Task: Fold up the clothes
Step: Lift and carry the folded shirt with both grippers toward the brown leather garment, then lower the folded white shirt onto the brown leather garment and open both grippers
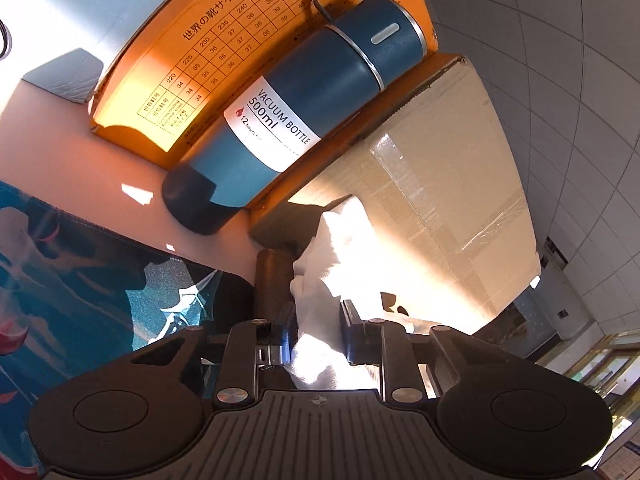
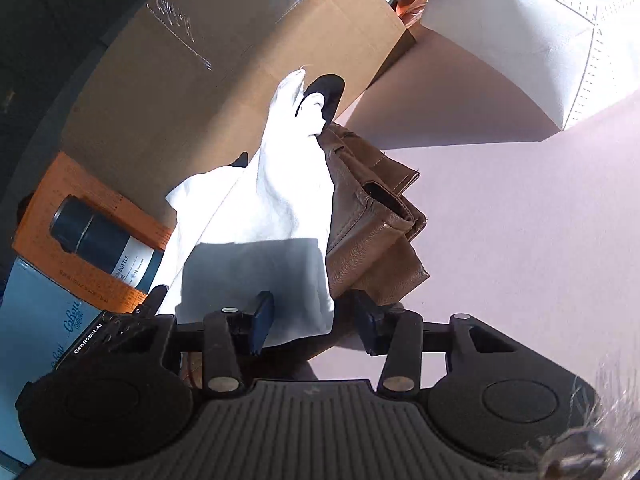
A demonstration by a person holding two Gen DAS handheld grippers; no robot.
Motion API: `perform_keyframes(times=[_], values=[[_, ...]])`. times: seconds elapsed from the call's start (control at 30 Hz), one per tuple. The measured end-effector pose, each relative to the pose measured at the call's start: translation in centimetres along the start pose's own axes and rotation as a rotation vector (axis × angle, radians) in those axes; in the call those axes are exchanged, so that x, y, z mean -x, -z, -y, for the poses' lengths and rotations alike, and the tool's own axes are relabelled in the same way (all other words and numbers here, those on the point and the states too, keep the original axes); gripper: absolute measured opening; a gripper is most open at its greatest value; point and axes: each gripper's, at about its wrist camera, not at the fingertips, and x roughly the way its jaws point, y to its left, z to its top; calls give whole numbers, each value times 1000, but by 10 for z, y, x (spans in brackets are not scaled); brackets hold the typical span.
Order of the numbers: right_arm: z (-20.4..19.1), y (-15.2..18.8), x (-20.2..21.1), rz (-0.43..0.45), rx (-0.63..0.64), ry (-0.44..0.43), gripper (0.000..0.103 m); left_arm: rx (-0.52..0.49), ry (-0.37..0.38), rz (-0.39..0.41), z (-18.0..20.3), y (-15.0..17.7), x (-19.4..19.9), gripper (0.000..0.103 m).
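Observation:
A white garment is pinched between the blue pads of my left gripper, which is shut on it and holds it off the pink table. In the right wrist view the same white garment hangs stretched, its far end held by the left gripper. My right gripper is open, its jaws apart around the cloth's lower hem. A brown leather-like garment lies crumpled on the table beside the white one.
A blue vacuum bottle lies against an orange shoe box. A large cardboard box stands behind the cloth. A white box sits at the far right. A printed blue mat lies on the left.

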Motion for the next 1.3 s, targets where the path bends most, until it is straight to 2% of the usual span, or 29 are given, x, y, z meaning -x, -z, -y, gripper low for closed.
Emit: perform_keyframes(times=[0.03, 0.1, 0.23, 0.33, 0.43, 0.47, 0.5, 0.57, 0.6, 0.63, 0.7, 0.77, 0.83, 0.9, 1.0, 1.1, 1.17, 1.3], values=[[0, 1, 1, 6, -2, 4, 15, -6, 7, -5, 1, 1, 0, 18], [0, 2, 2, 18, -6, 12, 9, -17, 31, -12, 4, 2, 2, 17], [-1, 5, 5, 43, -13, 29, 8, -94, 97, -82, 20, 8, 1, 17], [2, 5, 2, 41, -7, 76, 8, -203, 60, -129, 32, 16, -3, 18], [-3, 10, 11, 59, 25, 112, 10, -290, 4, -118, 41, 19, 8, 22], [-5, 12, 15, 67, 37, 124, 13, -315, -8, -110, 44, 19, 14, 28], [-8, 14, 19, 76, 49, 136, 15, -338, -21, -101, 46, 19, 20, 39], [-20, 18, 36, 102, 84, 142, 25, -366, -49, -71, 48, 19, 37, 53], [-26, 19, 45, 114, 99, 129, 38, -380, -61, -56, 50, 19, 46, 58], [-34, 21, 55, 126, 113, 106, 49, -393, -71, -47, 52, 19, 55, 60], [-52, 26, 79, 147, 143, 48, 57, -419, -83, -33, 58, 19, 73, 71], [-69, 33, 103, 156, 164, -15, 71, -441, -79, -19, 64, 19, 92, 79], [-86, 41, 128, 152, 180, -99, 85, -477, -69, -4, 72, 19, 112, 82], [-101, 50, 149, 115, 172, -195, 91, -520, -71, 12, 79, 19, 131, 90], [-117, 64, 167, 41, 121, -316, 98, -598, -75, 55, 87, 16, 166, 94], [-126, 83, 174, -29, 30, -403, 100, -666, -74, 92, 89, 13, 197, 98], [-130, 96, 175, -18, 3, -391, 100, -726, -66, 99, 85, 12, 210, 100], [-134, 122, 167, 126, 53, -244, 101, -852, -59, 98, 63, 15, 224, 103]])
